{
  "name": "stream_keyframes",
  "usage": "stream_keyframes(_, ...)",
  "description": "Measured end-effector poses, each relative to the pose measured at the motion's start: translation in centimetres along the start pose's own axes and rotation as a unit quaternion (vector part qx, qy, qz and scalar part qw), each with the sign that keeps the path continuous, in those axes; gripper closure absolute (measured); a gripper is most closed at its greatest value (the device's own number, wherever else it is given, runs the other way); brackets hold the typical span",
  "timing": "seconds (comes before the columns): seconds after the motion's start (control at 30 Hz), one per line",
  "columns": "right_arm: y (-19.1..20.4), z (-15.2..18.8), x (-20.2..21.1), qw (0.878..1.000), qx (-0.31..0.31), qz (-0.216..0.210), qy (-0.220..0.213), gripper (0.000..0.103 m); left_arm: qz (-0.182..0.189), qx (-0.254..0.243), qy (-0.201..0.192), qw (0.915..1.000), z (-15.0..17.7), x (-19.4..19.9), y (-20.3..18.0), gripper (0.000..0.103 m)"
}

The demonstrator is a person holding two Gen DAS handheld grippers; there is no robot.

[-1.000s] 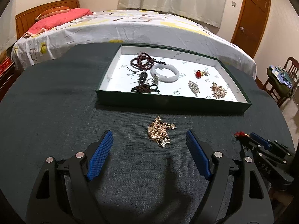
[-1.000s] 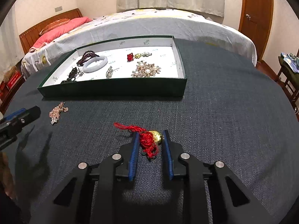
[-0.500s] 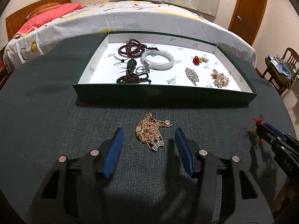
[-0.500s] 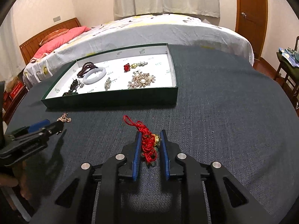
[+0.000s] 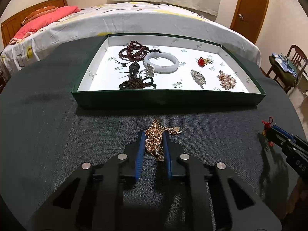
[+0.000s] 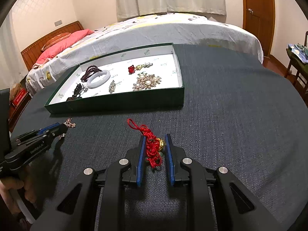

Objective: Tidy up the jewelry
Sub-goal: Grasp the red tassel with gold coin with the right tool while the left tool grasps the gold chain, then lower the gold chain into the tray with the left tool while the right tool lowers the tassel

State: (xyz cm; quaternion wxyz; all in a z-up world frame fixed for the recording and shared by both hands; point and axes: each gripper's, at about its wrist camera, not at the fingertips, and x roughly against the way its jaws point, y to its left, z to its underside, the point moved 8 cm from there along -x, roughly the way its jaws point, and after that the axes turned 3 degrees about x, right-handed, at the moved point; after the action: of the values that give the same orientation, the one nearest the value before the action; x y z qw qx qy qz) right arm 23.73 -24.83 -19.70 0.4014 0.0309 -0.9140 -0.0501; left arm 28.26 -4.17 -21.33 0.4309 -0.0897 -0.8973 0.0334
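A gold chain necklace (image 5: 155, 139) lies bunched on the dark table, and my left gripper (image 5: 153, 134) is shut on it, blue pads on both sides. My right gripper (image 6: 155, 138) is shut on a red knotted tassel charm (image 6: 152, 148) with a gold bead and holds it just above the cloth. The green tray (image 5: 169, 99) with a white floor stands beyond. It holds a white bangle (image 5: 161, 63), dark bead strings (image 5: 133, 51), a red charm (image 5: 201, 61) and two brooches (image 5: 198, 76).
The right gripper shows at the right edge of the left wrist view (image 5: 283, 141); the left gripper shows at the left of the right wrist view (image 6: 38, 138). A bed (image 5: 134, 21) stands behind the table, a wooden chair (image 5: 288, 65) at the right.
My left gripper moved forward and shut around the gold necklace. My right gripper, holding the red tassel, rose a little and drew back from the tray.
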Motion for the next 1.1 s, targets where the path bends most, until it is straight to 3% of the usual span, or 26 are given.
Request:
stream_keyframes(0.2, 0.0, 0.1, -0.1, 1.0, -0.003, -0.001, -0.001, 0.082, 0.015, 0.006, -0.008, 0.9998, -0.1, 0.5, 0.1, 0.094)
stream_keyframes(1.1, 0.8, -1.6, 2.3, 0.999, 0.002, -0.004, -0.035, 0.082, 0.029, -0.016, -0.083, 0.996, -3.2, 6.9, -1.6, 0.096)
